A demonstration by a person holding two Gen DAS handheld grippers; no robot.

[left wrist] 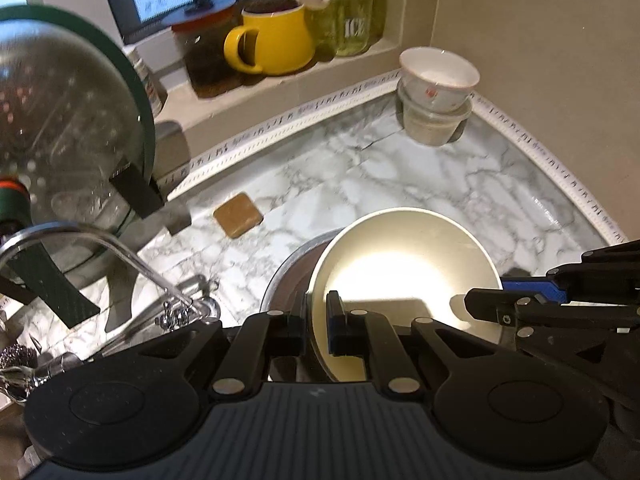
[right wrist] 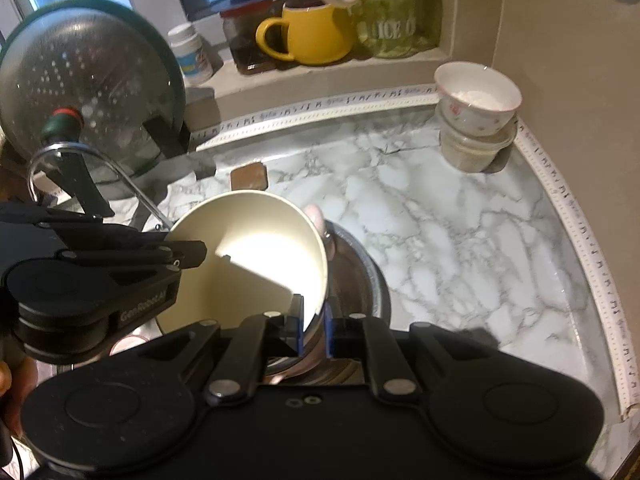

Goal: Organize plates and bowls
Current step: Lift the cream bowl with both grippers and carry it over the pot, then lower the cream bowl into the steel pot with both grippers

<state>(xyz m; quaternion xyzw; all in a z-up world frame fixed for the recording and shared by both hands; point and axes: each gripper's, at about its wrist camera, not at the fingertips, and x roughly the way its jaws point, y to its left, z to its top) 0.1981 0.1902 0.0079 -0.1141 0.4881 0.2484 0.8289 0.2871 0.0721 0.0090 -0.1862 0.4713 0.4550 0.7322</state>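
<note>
A cream bowl [left wrist: 400, 264] [right wrist: 260, 256] hangs tilted over the marble counter [left wrist: 400, 176], carried by both grippers. My left gripper [left wrist: 318, 326] is shut on its near rim, one pad inside and one outside. My right gripper [right wrist: 314, 330] is shut on the opposite rim, and it shows at the right edge of the left wrist view [left wrist: 492, 308]. A steel bowl [left wrist: 286, 280] [right wrist: 360, 280] with a brownish inside sits under and beside the cream bowl. Its wall seems to lie between the right pads too. A small white floral bowl [left wrist: 438, 76] [right wrist: 476, 96] rests on a clear tub in the back right corner.
A glass lid with a green rim [left wrist: 80, 128] [right wrist: 92, 80] leans over a colander at the left, above a curved tap [left wrist: 100, 240]. A yellow mug [left wrist: 272, 40] and jars stand on the window ledge. A brown square pad [left wrist: 238, 220] lies on the marble.
</note>
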